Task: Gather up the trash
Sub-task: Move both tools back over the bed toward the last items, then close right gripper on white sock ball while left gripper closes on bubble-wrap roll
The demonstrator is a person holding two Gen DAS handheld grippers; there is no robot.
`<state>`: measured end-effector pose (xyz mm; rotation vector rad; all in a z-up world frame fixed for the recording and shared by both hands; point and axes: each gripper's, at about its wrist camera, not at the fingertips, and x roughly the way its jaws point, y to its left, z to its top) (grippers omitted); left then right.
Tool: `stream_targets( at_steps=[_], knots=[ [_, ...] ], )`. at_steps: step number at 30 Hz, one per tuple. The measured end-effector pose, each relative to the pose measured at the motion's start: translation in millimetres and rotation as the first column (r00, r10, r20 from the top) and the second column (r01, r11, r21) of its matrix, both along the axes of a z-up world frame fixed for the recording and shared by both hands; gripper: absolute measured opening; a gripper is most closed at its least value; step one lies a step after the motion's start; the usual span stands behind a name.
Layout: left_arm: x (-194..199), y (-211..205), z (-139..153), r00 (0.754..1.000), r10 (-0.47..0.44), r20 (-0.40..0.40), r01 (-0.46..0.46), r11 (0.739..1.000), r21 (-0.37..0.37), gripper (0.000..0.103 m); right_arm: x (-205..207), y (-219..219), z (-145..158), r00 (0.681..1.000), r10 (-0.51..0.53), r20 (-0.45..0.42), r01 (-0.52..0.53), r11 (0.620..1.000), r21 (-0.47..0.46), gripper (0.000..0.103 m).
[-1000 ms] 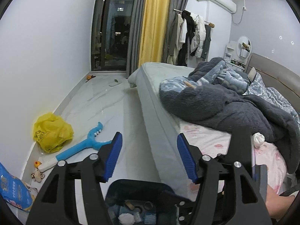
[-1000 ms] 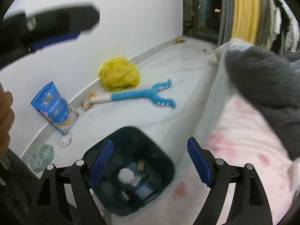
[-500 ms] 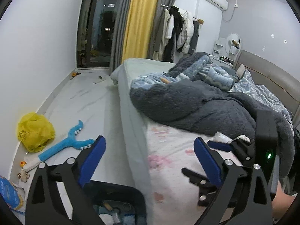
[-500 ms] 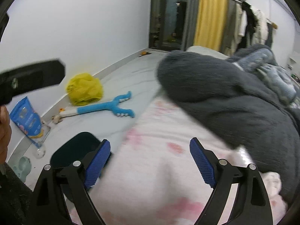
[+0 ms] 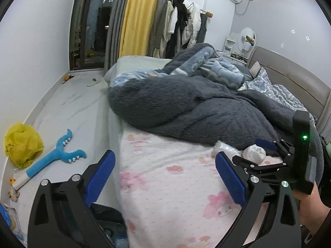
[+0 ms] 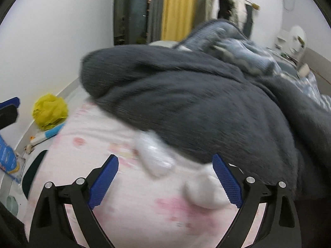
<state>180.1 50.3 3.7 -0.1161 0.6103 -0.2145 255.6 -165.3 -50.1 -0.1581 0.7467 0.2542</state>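
A crumpled white tissue [image 6: 202, 190] and a clear plastic wrapper [image 6: 155, 157] lie on the pink flowered sheet at the edge of the dark grey blanket [image 6: 196, 103]. My right gripper [image 6: 165, 171] hovers over them with its jaws opening. The tissue lies between the jaws near the right-hand finger, and neither pad presses on it. In the left wrist view the same tissue [image 5: 254, 154] and wrapper [image 5: 225, 146] show beside the right gripper [image 5: 256, 155]. My left gripper [image 5: 164, 173] is open and holds nothing above the sheet. The dark trash bin [image 5: 107, 212] stands on the floor by the bed.
A yellow plastic bag [image 5: 22, 144], a blue toy [image 5: 53, 159] and a blue snack packet [image 6: 6, 155] lie on the marble floor along the wall. The bed [image 5: 165, 175] carries heaped blankets. Clothes hang at the back by the yellow curtain.
Both views swung right, from the floor and bin onto the bed. The left jaws spread much wider. The right gripper travelled over the sheet to the tissue and wrapper, its jaws spreading a little.
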Motion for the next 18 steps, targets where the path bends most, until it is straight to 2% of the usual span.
stream_targets(
  at_steps=[7,8,13,18],
  knots=[
    [10,-34,-7,0.999,-0.047,-0.013,0.047,0.999,0.003,0.099,7,-48,-18,0.994,-0.076,-0.074,0.08,0.996,0.049,0.091],
    [11,-37,-7,0.999,-0.052,-0.013,0.052,0.999,0.006,0.099,8,-56,-18,0.993,-0.089,-0.078,0.093,0.994,0.055,0.08],
    [24,-59,-13,0.996,-0.08,-0.026,0.081,0.997,0.013,0.099,12,-81,-18,0.988,-0.11,-0.108,0.121,0.987,0.105,0.048],
    [36,-79,-21,0.993,-0.108,-0.04,0.109,0.994,0.022,0.099,12,-86,-15,0.989,-0.073,-0.128,0.088,0.989,0.123,0.039]
  ],
)
